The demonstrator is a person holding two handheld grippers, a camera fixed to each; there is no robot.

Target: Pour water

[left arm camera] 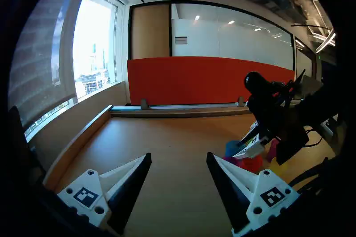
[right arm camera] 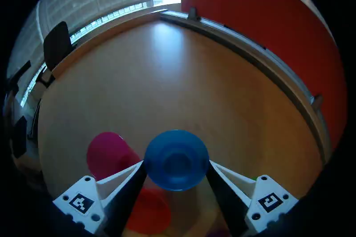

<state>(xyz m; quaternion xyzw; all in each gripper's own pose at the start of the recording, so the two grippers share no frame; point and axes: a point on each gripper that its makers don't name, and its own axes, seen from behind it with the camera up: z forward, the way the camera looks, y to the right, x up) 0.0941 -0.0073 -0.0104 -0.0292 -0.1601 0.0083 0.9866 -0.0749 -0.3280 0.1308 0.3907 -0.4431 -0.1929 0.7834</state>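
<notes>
A broad wooden table (right arm camera: 178,81) runs to a red partition (left arm camera: 200,79) at its far edge, with a bright window (left arm camera: 93,46) on the left. The left gripper (left arm camera: 178,154) hovers over bare wood at the near left, its jaws spread wide with nothing between them. The right gripper (right arm camera: 176,162) angles down over a cluster of cups at the near right of the table, and its jaws pinch the blue cup (right arm camera: 176,146), one finger against each side of the cup. That view looks straight down into the blue cup; I cannot tell whether it holds any water. A pink cup (right arm camera: 104,152) stands just beside it on the left, and a red cup (right arm camera: 149,212) sits nearer, under the left finger. The step in hand looks like the grasp of the pouring cup, with the pour itself not yet begun. The next move probably calls for lifting the blue cup clear of its neighbours, carrying it over a receiving cup, and tipping it slowly with a firm grip. The only printing is the square black-and-white markers (right arm camera: 81,202) on the fingers, and a small plaque (left arm camera: 180,40) on the far wall, too small to read.
</notes>
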